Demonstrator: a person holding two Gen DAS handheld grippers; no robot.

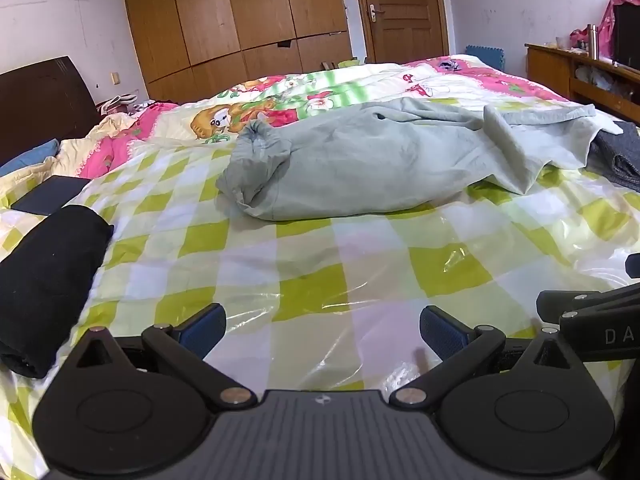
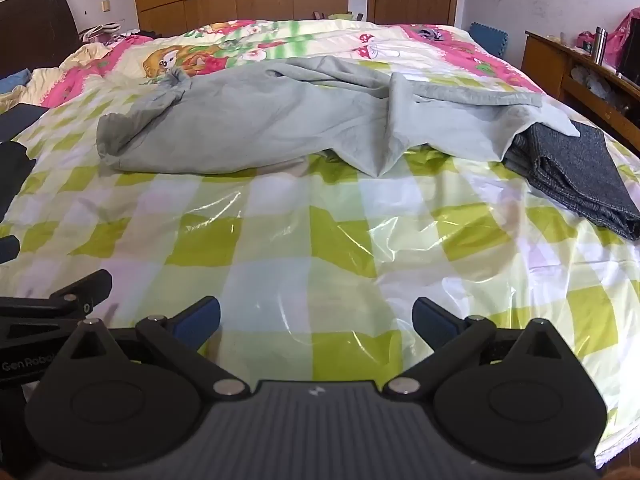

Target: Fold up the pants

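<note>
Crumpled pale grey-green cotton pants [image 2: 280, 120] lie across the bed w/ green-checked glossy plastic cover [image 2: 320, 240], unfolded. Left tool [image 1: 322, 330] and right tool [image 2: 316, 320] both fully open, empty, hovering near side of the pants, well apart from them. Risks: slick cover lets fabric slide; right end overlaps folded dark grey jeans [image 2: 580, 172], could drag them along.

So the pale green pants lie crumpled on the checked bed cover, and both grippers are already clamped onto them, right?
Not quite. The pale green pants do lie crumpled on the checked cover, but both wrist views show the left gripper and right gripper open, short of them.
</note>
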